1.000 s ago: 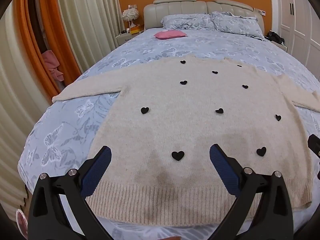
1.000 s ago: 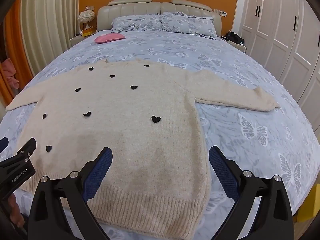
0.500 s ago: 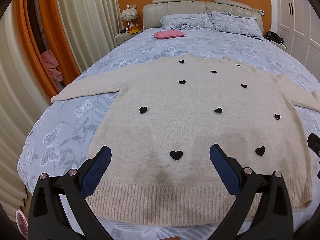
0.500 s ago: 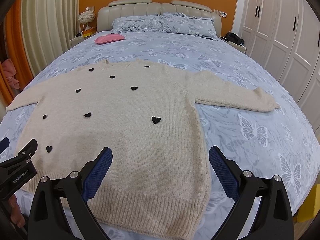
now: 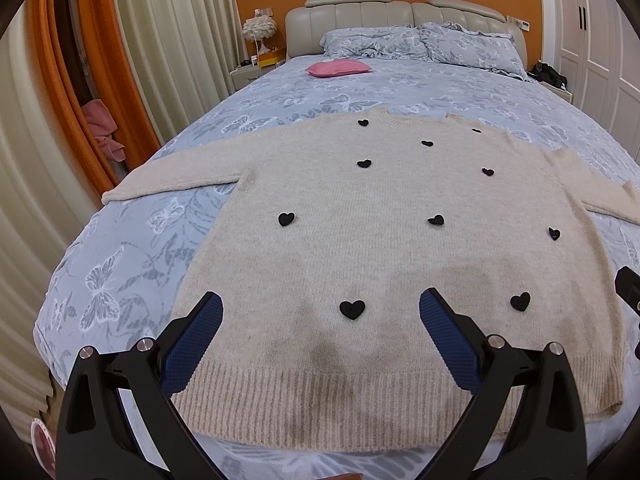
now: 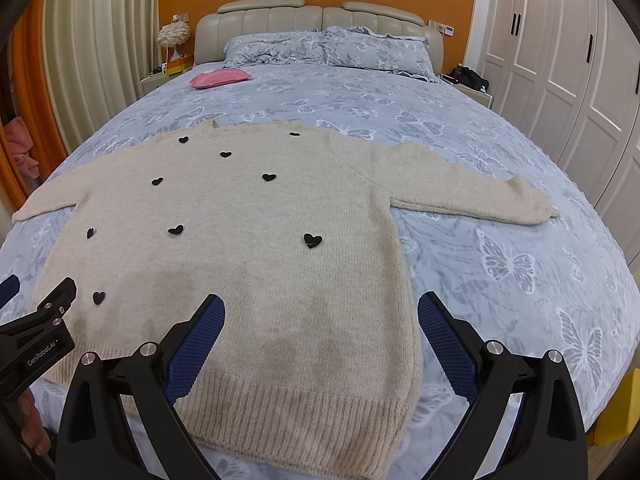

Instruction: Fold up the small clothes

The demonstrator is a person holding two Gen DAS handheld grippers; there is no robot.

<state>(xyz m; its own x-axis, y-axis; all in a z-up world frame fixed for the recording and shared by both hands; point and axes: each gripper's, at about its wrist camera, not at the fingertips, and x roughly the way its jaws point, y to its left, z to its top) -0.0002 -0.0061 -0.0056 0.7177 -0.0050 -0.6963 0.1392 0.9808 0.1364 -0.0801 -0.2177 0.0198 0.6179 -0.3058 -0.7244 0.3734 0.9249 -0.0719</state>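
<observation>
A cream knit sweater [image 5: 384, 248] with black hearts lies flat and spread on the bed, sleeves out to both sides, ribbed hem nearest me. It also shows in the right wrist view [image 6: 248, 248]. My left gripper [image 5: 320, 316] is open and empty, held above the hem's left part. My right gripper [image 6: 320, 316] is open and empty above the hem's right part, near the sweater's right side edge. The left gripper's body [image 6: 36, 332] shows at the left edge of the right wrist view.
The bed [image 6: 500, 184] has a blue butterfly cover, two pillows [image 5: 420, 40] at the headboard and a pink cushion [image 5: 338, 68]. Curtains [image 5: 168, 40] stand to the left, white wardrobe doors [image 6: 560, 52] to the right, with nightstands beside the headboard.
Both views have shifted only slightly; the sweater sits a touch lower in frame. Both grippers stay open and the sweater has not moved.
</observation>
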